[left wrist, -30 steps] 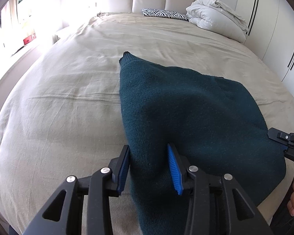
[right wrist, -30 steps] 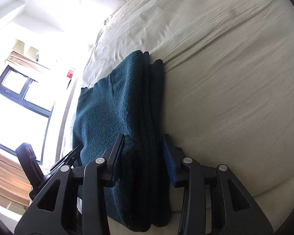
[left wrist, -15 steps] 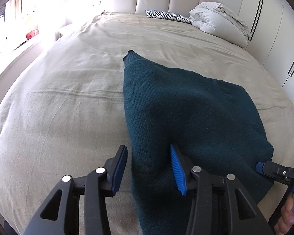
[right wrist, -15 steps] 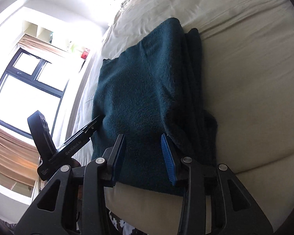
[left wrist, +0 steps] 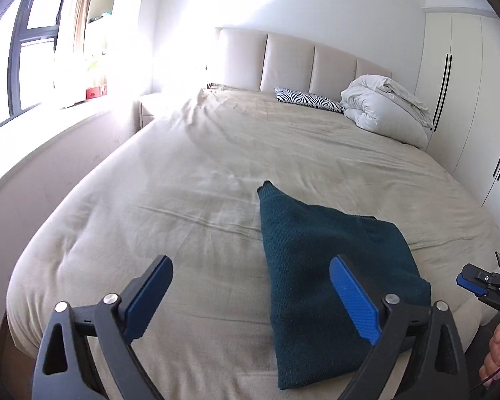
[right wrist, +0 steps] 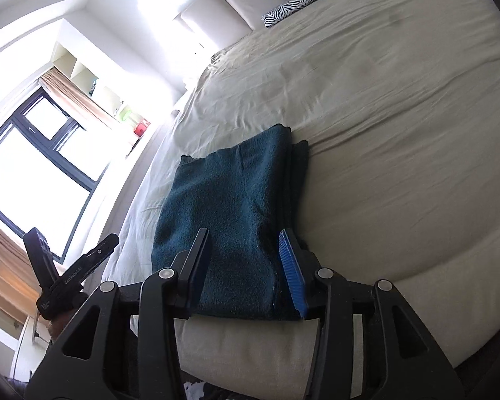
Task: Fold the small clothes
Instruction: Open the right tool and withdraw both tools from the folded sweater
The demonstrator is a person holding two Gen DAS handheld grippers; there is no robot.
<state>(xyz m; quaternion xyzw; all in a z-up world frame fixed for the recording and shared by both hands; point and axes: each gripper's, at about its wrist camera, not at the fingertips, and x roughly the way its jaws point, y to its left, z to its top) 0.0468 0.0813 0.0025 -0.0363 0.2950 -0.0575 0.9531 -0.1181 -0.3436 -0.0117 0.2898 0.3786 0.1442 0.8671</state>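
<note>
A dark teal sweater (left wrist: 316,266) lies folded into a rectangle at the near edge of the bed (left wrist: 183,183). My left gripper (left wrist: 250,296) hovers above and short of it, its jaws opening wide with nothing between them. Only its right finger (left wrist: 353,300) overlaps the sweater's near left part in the picture. In the right wrist view the sweater (right wrist: 226,193) lies flat beyond my right gripper (right wrist: 246,263), whose jaws are opening; the pads stand apart above the cloth and do not press it. The right gripper (left wrist: 480,268) and a hand (left wrist: 496,350) show at the left view's right edge.
The beige bed sheet (right wrist: 400,116) stretches far behind the sweater. A white bundled duvet (left wrist: 383,110) and a zebra-print pillow (left wrist: 306,100) lie by the headboard (left wrist: 283,60). White wardrobes (left wrist: 466,100) stand on the right, a window (left wrist: 33,50) on the left.
Both grippers have lifted and pulled back from the sweater. The left jaws have spread from around its near edge to wide open. The sweater stays folded on the bed.
</note>
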